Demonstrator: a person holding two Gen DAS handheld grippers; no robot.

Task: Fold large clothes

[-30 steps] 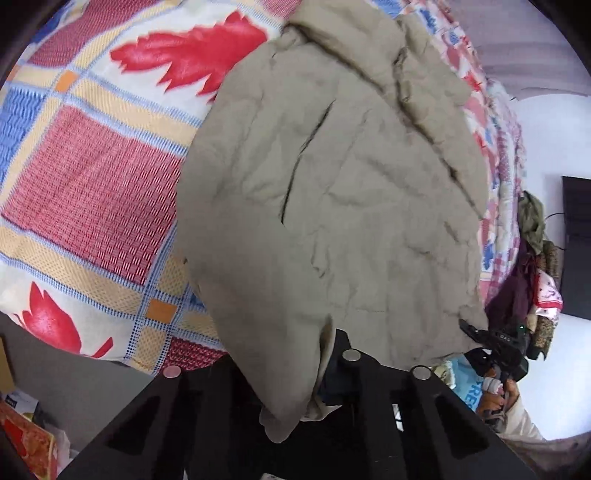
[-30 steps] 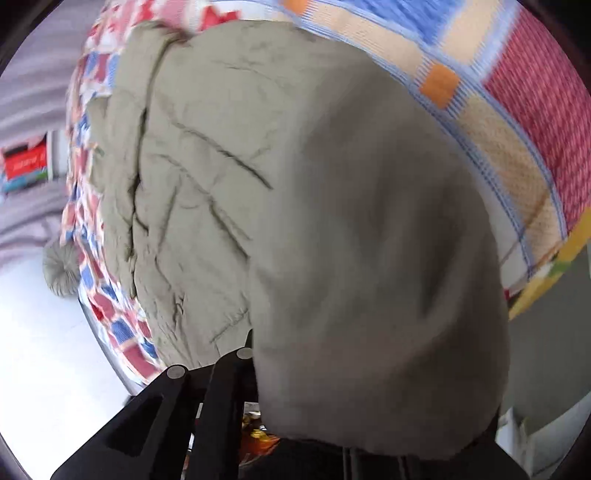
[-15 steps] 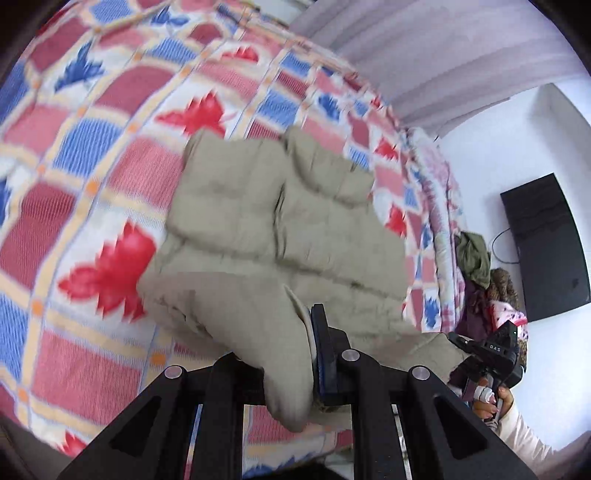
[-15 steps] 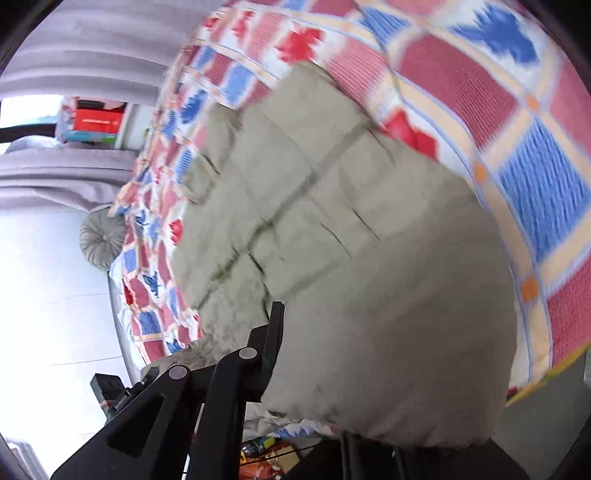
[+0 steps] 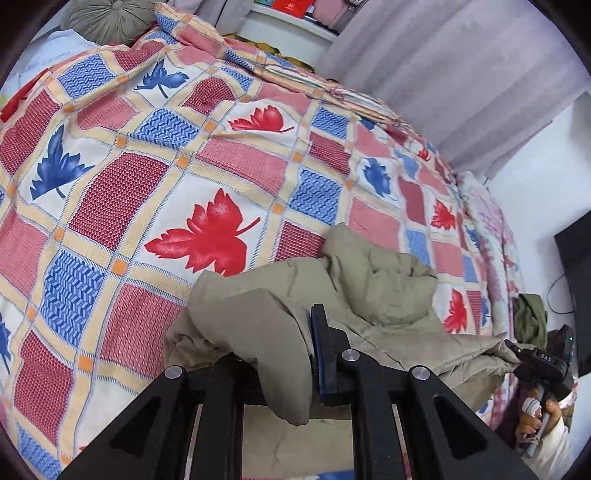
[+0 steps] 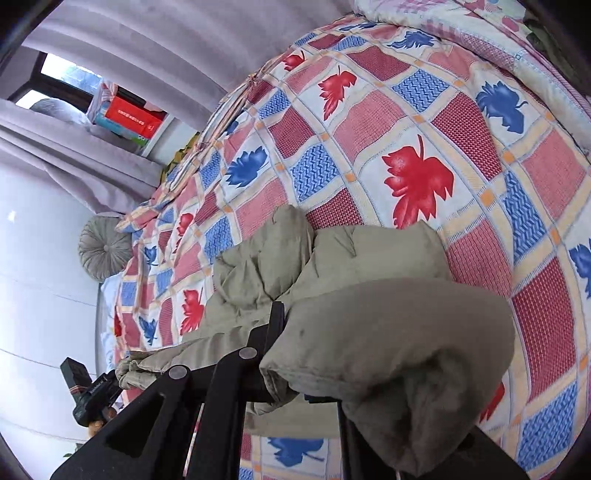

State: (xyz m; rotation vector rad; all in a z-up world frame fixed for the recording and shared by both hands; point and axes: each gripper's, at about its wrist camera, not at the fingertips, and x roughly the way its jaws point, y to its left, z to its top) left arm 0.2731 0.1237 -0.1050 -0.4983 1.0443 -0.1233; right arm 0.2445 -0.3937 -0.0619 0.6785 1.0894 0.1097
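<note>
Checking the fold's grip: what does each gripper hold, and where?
Both grippers, left and right, pinch the padded jacket at an edge, one each side.

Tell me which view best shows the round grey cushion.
The right wrist view: the cushion shows whole, button centre and pleats clear, at the bed's far end. The left wrist view catches the cushion only at the top edge, partly cut off.

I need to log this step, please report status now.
Left gripper and right gripper shut on olive jacket. Jacket bunched, lifted over bedspread. Nothing in way.
</note>
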